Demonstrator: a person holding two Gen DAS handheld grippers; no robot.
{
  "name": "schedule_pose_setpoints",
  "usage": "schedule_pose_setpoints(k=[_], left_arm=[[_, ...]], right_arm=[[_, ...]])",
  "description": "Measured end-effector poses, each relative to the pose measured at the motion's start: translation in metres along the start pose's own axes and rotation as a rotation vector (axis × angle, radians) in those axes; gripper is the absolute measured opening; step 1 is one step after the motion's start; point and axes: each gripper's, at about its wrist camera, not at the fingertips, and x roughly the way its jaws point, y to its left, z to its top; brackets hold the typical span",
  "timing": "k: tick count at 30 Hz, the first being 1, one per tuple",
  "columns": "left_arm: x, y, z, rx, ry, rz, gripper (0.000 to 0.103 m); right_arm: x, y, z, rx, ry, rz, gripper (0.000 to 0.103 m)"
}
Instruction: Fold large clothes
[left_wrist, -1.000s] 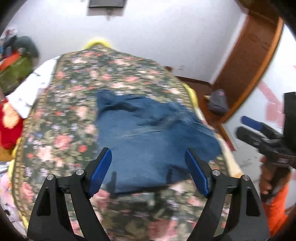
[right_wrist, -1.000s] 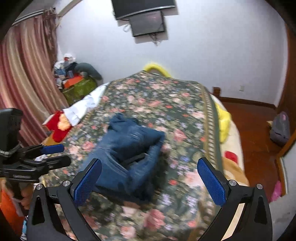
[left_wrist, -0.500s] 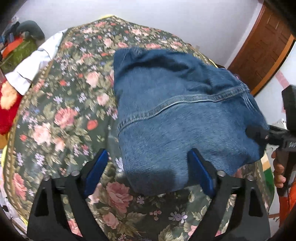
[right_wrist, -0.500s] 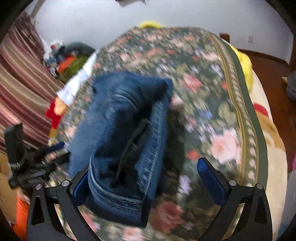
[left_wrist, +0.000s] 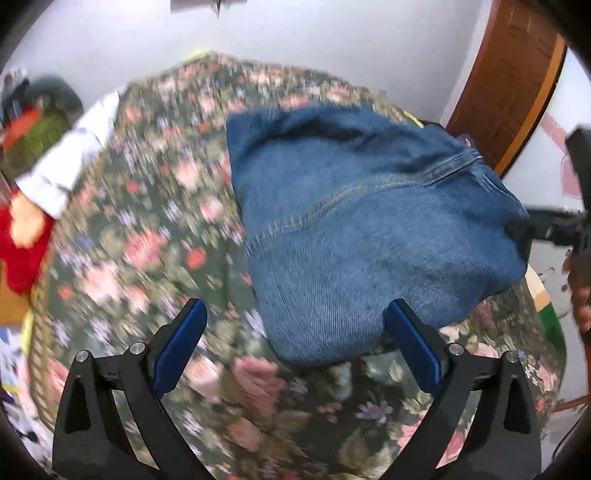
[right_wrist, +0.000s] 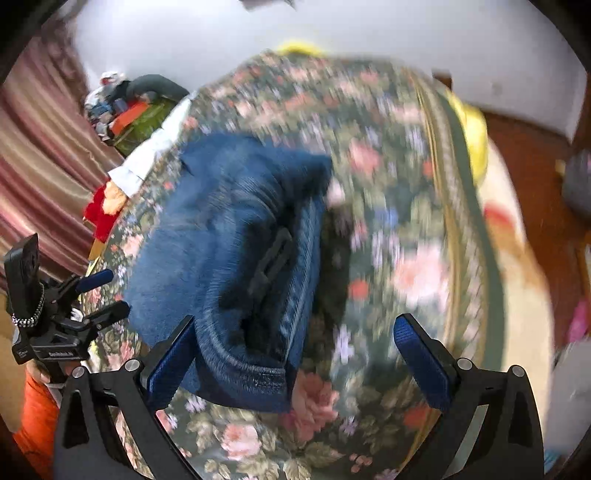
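One folded pair of jeans (left_wrist: 354, 229), one floral bedspread (left_wrist: 140, 236), two grippers: left gripper (left_wrist: 295, 347), right gripper (right_wrist: 295, 365).

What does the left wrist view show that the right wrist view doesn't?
Only the left wrist view shows the wooden door and the jeans' broad flat denim face with its curved seam. Only the right wrist view shows the striped curtain, the yellow pillow and the jeans' open waistband end with a belt loop. Both show the floral bedspread, the red plush toy, and both open grippers: left gripper, right gripper.
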Motion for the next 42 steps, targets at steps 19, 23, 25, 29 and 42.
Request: schedule_pose_setpoints(k=[19, 23, 25, 29, 42], left_arm=[[0.060, 0.048, 0.008, -0.216, 0.048, -0.148, 0.100], [0.055, 0.046, 0.007, -0.207, 0.043, -0.131, 0.100], [0.048, 0.045, 0.006, -0.189, 0.038, -0.096, 0.100], [0.032, 0.044, 0.005, -0.125, 0.032, 0.018, 0.099], [0.036, 0.065, 0.035, -0.234, 0.018, -0.120, 0.099]], right_arm=[[0.138, 0.006, 0.120, -0.001, 0.225, -0.037, 0.103], [0.126, -0.020, 0.109, 0.076, 0.195, -0.009, 0.103], [0.118, -0.025, 0.103, 0.094, 0.191, -0.007, 0.103], [0.084, -0.023, 0.092, 0.076, 0.151, -0.028, 0.103], [0.054, -0.007, 0.056, 0.049, 0.145, 0.136, 0.103]])
